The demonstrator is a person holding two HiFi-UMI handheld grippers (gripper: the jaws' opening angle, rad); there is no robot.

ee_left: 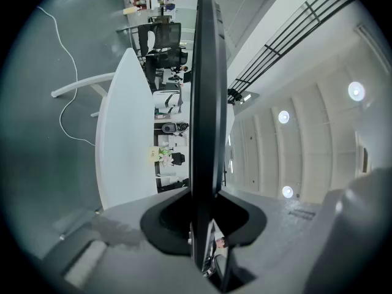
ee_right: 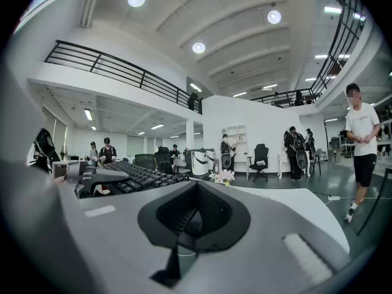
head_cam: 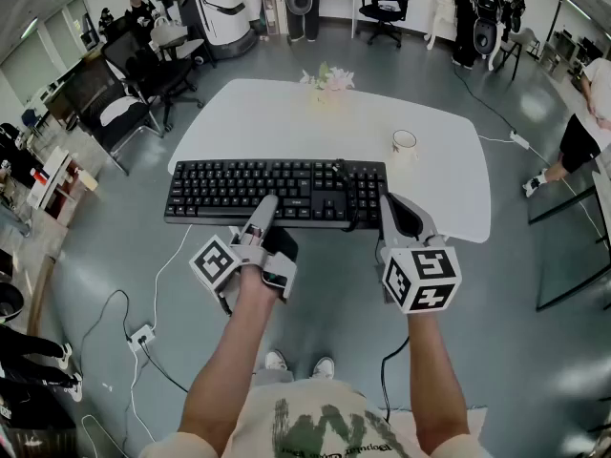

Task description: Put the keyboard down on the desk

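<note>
From the head view, the black keyboard (head_cam: pixel 277 194) hangs level over the near part of the white desk (head_cam: pixel 449 189), its front edge past the desk's rim; the left gripper (head_cam: pixel 265 219) meets that front edge near the middle, the right gripper (head_cam: pixel 403 219) sits just off the right-hand corner; a mug (head_cam: pixel 404 141) and a small bunch of flowers (head_cam: pixel 327 79) stand further back, clear of where the keyboard would land. In the left gripper view the keyboard (ee_left: pixel 205 103) shows edge-on, clamped between the jaws of the left gripper (ee_left: pixel 205 225); a gap to the desk (ee_left: pixel 122 146) shows it is not yet down. In the right gripper view the right gripper (ee_right: pixel 195 216) has its jaws drawn together with no part of the keyboard (ee_right: pixel 138 175) between them; the keys lie off to its left, the desk (ee_right: pixel 294 201) ahead. Since one clamp seems to carry the whole load, the lowering is best done slowly and flat, moving a little forward so the full base lands on the desk; release only once it rests; the right gripper could steady the corner.
</note>
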